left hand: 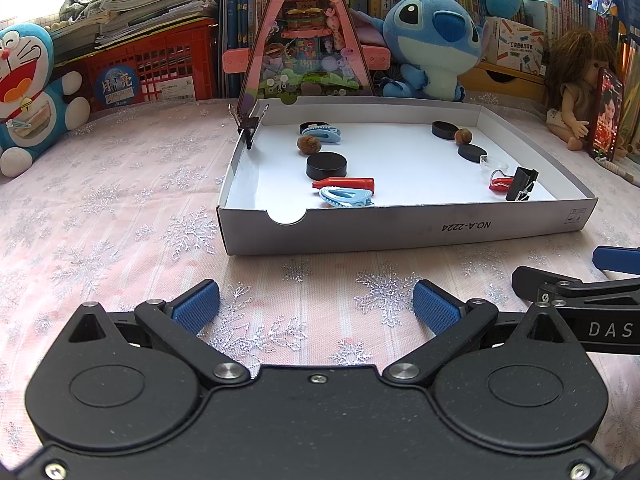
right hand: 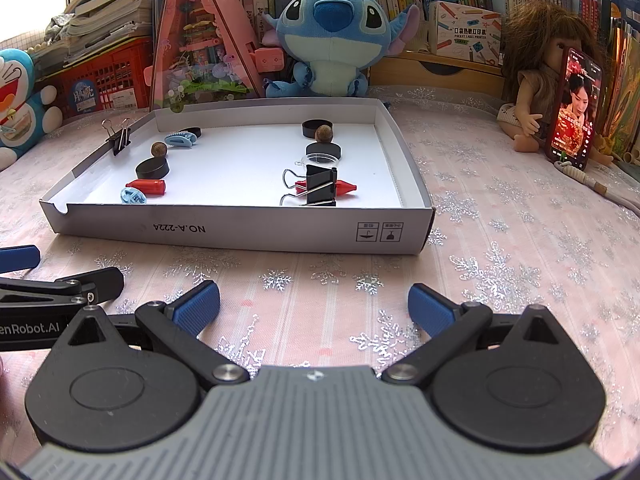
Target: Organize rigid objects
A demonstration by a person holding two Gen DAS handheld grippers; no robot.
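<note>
A shallow white cardboard tray (left hand: 400, 226) (right hand: 240, 232) lies on the snowflake cloth ahead of both grippers. Inside it lie black discs (left hand: 327, 165) (right hand: 152, 169), brown nuts (left hand: 308, 145) (right hand: 323, 134), light blue clips (left hand: 344, 197) (right hand: 133, 196), red cone pieces (left hand: 348, 183) (right hand: 147, 186) and a black binder clip (left hand: 521, 185) (right hand: 320, 189). Another binder clip (left hand: 249, 126) (right hand: 119, 136) grips the tray's left wall. My left gripper (left hand: 316, 306) is open and holds nothing, short of the tray's front wall. My right gripper (right hand: 314, 306) is open too, beside it on the right.
Along the back stand a Stitch plush (left hand: 434, 44) (right hand: 334, 40), a Doraemon plush (left hand: 28, 92), a pink triangular display (left hand: 306, 40), a red crate (left hand: 152, 68), a doll (right hand: 548, 80) and a phone (right hand: 572, 108) propped against it. Bare cloth lies right of the tray.
</note>
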